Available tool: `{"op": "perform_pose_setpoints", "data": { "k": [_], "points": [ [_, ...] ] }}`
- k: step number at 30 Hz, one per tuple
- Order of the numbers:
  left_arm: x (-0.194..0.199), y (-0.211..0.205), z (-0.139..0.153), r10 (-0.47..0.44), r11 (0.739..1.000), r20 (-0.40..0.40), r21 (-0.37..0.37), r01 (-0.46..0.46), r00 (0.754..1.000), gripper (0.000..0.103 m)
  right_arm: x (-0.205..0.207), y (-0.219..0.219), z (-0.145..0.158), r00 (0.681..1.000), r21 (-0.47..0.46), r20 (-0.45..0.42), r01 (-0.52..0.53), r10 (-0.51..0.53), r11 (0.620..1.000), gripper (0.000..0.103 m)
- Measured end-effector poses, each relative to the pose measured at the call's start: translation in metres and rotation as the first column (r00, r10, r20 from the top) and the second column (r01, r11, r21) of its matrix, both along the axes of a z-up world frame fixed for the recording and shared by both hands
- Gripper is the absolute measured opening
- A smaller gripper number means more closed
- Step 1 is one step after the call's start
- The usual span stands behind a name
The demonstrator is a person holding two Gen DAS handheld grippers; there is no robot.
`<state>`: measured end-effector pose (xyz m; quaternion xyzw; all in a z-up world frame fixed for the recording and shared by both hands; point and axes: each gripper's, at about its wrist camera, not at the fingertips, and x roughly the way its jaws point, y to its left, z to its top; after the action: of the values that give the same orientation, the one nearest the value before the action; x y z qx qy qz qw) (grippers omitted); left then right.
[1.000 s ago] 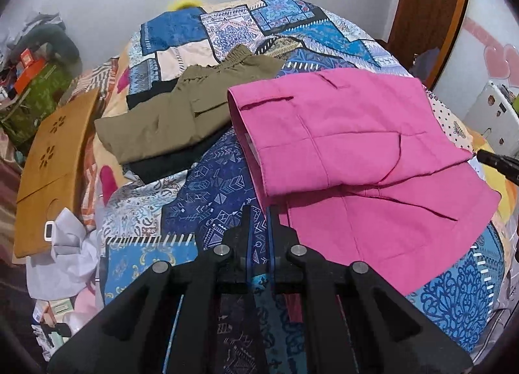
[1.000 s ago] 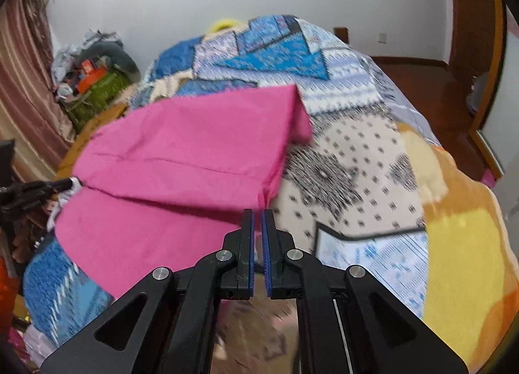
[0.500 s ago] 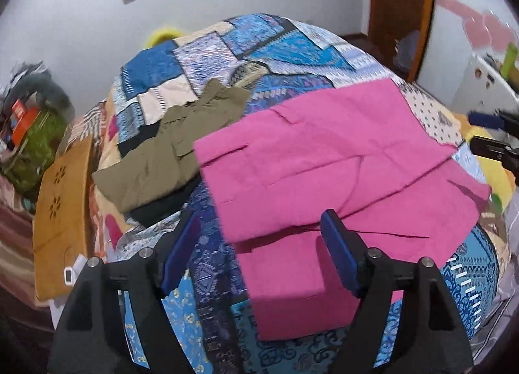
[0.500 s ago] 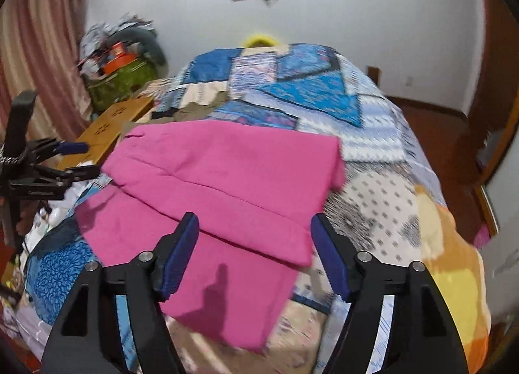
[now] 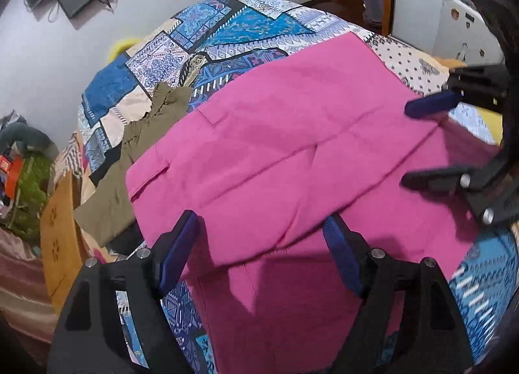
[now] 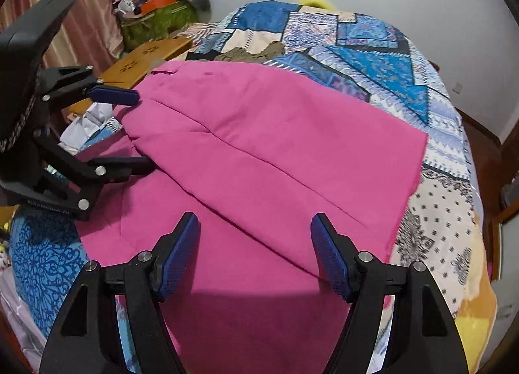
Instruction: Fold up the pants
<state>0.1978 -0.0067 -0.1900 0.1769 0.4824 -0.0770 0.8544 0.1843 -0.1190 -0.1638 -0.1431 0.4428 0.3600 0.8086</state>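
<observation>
Both the left tongs (image 5: 259,250) and right tongs (image 6: 254,254) have just sprung apart, releasing the bright pink cloth pants (image 6: 259,153) onto the patchwork-quilted bed (image 6: 356,36), so this fold seems laid

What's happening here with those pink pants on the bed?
A person with a two-finger gripper in each hand is folding pink pants on a bed covered by a patchwork quilt. One fold is already made, with the upper layer lying over the lower one. The left gripper and the right gripper have just been opening; both stand open over the pants, and neither grips the cloth. Olive-green pants lie beside the pink ones.
</observation>
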Motion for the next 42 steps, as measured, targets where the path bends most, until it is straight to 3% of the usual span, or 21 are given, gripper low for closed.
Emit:
{"op": "perform_pose_setpoints", "data": {
  "k": [7, 10, 12, 15, 16, 20, 21, 30, 36, 42],
  "points": [
    [0.013, 0.004, 0.018, 0.018, 0.999, 0.033, -0.047, -0.016, 0.999, 0.078, 0.012, 0.015, -0.001, 0.999, -0.004, -0.007, -0.035, 0.035, 0.999, 0.066],
    [0.016, 0.006, 0.020, 0.027, 0.996, 0.015, -0.080, -0.025, 1.000, 0.078, 0.014, 0.022, 0.003, 0.998, -0.007, 0.027, -0.057, 0.057, 0.998, 0.040],
    [0.016, 0.006, 0.016, 0.025, 0.995, -0.009, -0.098, -0.026, 1.000, 0.077, 0.018, 0.023, 0.005, 0.998, -0.003, 0.040, -0.053, 0.053, 0.999, 0.015],
    [0.014, 0.006, 0.005, 0.021, 0.993, -0.049, -0.115, -0.027, 0.999, 0.069, 0.021, 0.021, 0.014, 0.998, 0.045, 0.059, -0.027, 0.025, 0.999, 0.007],
    [0.013, 0.005, 0.001, 0.026, 0.994, -0.056, -0.108, -0.032, 0.998, 0.064, 0.020, 0.020, 0.018, 0.997, 0.065, 0.071, -0.024, 0.020, 0.998, 0.006],
    [0.007, 0.005, 0.004, 0.058, 0.994, -0.014, -0.088, -0.059, 0.998, 0.027, 0.012, 0.017, 0.030, 0.995, 0.107, 0.101, -0.027, 0.016, 0.994, 0.005],
    [0.005, 0.006, 0.008, 0.057, 0.994, -0.004, -0.098, -0.057, 0.998, 0.023, 0.010, 0.016, 0.032, 0.994, 0.110, 0.107, -0.029, 0.017, 0.993, 0.005],
    [-0.029, 0.003, 0.053, 0.021, 0.994, 0.106, -0.107, -0.010, 0.994, 0.013, -0.015, 0.006, 0.057, 0.987, 0.156, 0.157, -0.046, 0.021, 0.987, 0.004],
    [-0.051, 0.006, 0.049, 0.026, 0.989, 0.081, -0.147, -0.014, 0.996, 0.013, -0.037, 0.002, 0.063, 0.987, 0.159, 0.155, -0.068, 0.043, 0.985, 0.004],
    [-0.072, 0.007, 0.038, 0.044, 0.985, 0.058, -0.171, -0.034, 0.997, 0.013, -0.059, 0.001, 0.050, 0.990, 0.137, 0.126, -0.082, 0.065, 0.987, 0.004]
  ]
}}
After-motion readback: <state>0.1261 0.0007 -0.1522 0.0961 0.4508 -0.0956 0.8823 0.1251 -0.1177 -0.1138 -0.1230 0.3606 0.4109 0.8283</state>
